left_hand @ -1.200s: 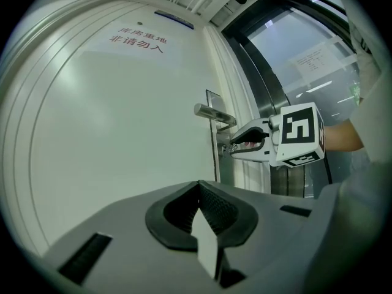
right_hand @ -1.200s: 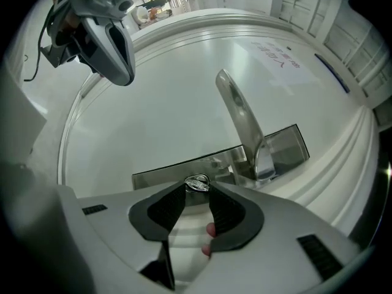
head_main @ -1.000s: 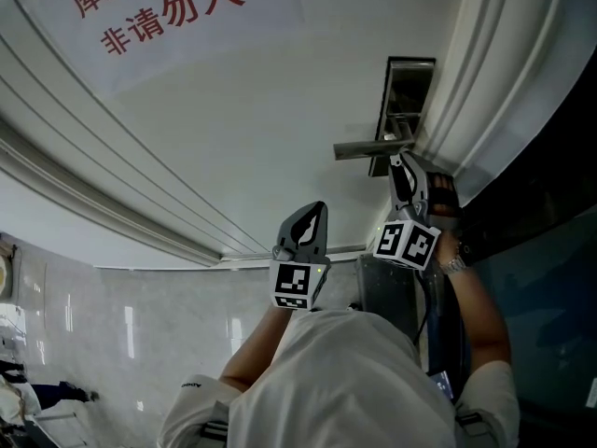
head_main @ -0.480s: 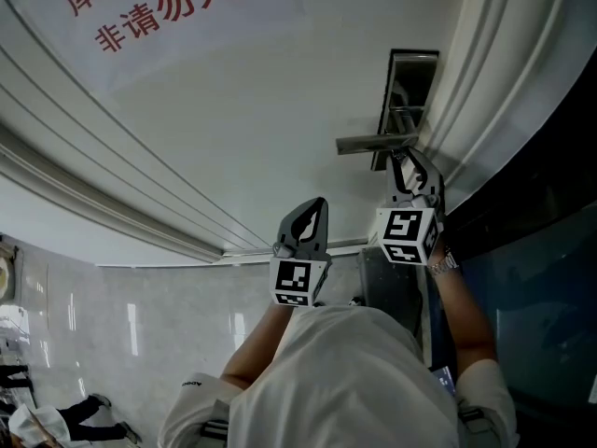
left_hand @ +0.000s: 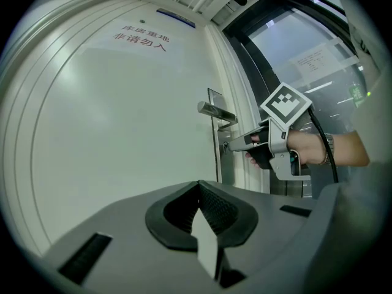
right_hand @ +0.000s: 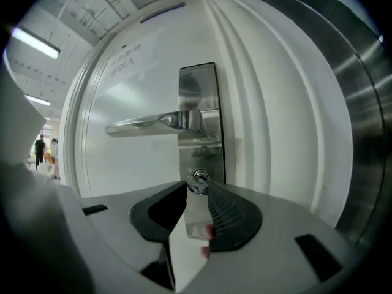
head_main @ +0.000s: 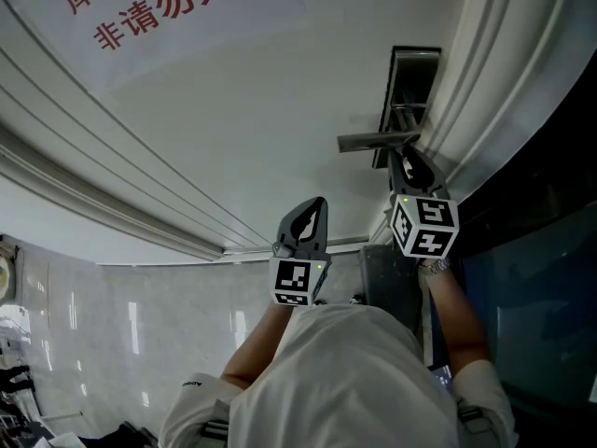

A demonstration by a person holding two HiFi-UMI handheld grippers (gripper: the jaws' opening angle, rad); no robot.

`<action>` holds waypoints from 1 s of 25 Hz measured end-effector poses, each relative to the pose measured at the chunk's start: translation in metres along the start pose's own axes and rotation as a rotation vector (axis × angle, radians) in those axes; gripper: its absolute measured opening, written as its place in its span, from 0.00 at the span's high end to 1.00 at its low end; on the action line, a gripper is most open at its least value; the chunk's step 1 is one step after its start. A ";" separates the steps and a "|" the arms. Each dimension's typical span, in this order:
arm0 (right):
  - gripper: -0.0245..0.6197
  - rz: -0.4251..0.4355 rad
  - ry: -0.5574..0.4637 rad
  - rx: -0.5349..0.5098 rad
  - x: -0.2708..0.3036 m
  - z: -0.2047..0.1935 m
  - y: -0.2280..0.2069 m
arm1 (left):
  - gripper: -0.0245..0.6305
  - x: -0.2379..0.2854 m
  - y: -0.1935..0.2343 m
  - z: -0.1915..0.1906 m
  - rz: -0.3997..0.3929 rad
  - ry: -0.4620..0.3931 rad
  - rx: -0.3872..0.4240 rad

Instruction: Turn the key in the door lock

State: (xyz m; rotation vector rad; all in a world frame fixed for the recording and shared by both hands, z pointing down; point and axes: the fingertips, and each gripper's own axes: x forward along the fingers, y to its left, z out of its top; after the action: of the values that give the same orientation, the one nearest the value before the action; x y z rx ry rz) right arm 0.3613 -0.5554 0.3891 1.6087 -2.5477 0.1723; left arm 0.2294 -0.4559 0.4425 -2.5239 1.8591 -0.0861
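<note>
Key [right_hand: 197, 182] apparently between right gripper's [right_hand: 198, 188] just-closing fingers [right_hand: 228, 216]

Sign [head_main: 159, 12]: red Chinese chars on pale sheet, stuck flat, top left in head view.
Floor [head_main: 121, 334]: pale glossy tiles w/ light streaks reflected.
Glass panel [head_main: 536, 325]: dark bluish, right side, black frame.
Notice [left_hand: 318, 57]: white paper on the glass, print too small to read.
Ceiling light [right_hand: 33, 43]: bright strip, far left.
People [right_hand: 40, 147]: small figures in bkgd, left edge.
</note>
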 end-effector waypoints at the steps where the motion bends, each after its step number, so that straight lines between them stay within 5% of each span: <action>1: 0.79 0.005 -0.003 0.047 0.000 0.000 0.000 | 0.95 0.000 0.000 -0.001 0.001 0.001 -0.001; 13: 0.80 0.046 -0.049 0.628 -0.002 -0.003 -0.006 | 0.95 -0.001 0.001 -0.005 0.005 0.006 -0.012; 25: 0.80 0.065 -0.104 1.029 -0.002 -0.005 -0.009 | 0.95 -0.004 0.004 -0.008 0.017 0.011 -0.018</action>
State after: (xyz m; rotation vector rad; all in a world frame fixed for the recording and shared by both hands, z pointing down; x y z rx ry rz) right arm 0.3704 -0.5561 0.3939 1.7693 -2.7297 1.6572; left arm 0.2239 -0.4530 0.4502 -2.5248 1.8934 -0.0840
